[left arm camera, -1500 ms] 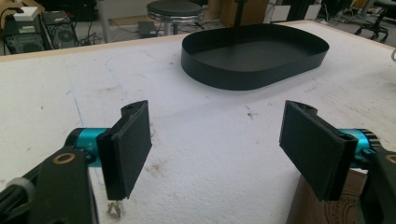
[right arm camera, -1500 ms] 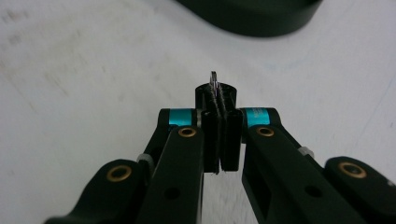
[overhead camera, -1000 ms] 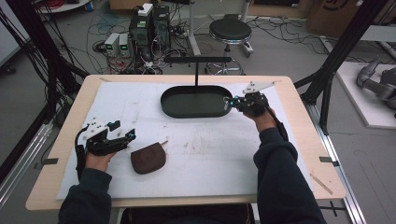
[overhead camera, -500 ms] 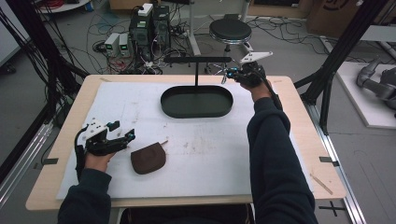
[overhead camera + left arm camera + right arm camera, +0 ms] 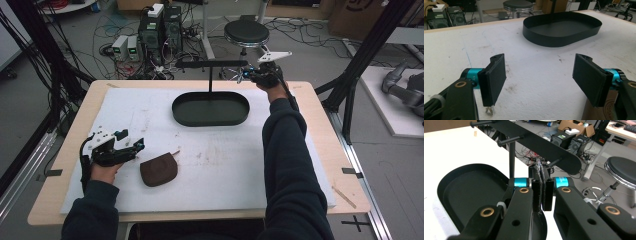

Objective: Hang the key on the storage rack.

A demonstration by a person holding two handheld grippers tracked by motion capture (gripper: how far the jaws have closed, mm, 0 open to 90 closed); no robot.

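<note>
A black oval tray (image 5: 181,116) stands at the back of the white mat, and a post rises from it to a horizontal black bar (image 5: 210,64) with side pegs. My right gripper (image 5: 248,75) hovers at the bar's right end, shut on a thin metal piece (image 5: 539,164) that pokes up between the pads, close to a peg (image 5: 556,161). The right gripper view has the right gripper (image 5: 543,187) above the tray (image 5: 474,192) and the bar (image 5: 536,142) just ahead. My left gripper (image 5: 131,140) rests open at the front left, beside a brown pouch (image 5: 158,171). Through the left gripper (image 5: 544,80) I see bare mat, the tray (image 5: 561,37) and the pouch's edge (image 5: 610,107).
The white mat (image 5: 225,165) covers most of the wooden table. Behind the table are computer boxes (image 5: 160,25), cables and a round stool (image 5: 246,32). Black frame posts (image 5: 367,55) stand at both sides.
My right gripper has risen from the tray's right end and moved back to the right end of the bar. The left gripper and pouch have stayed put.
</note>
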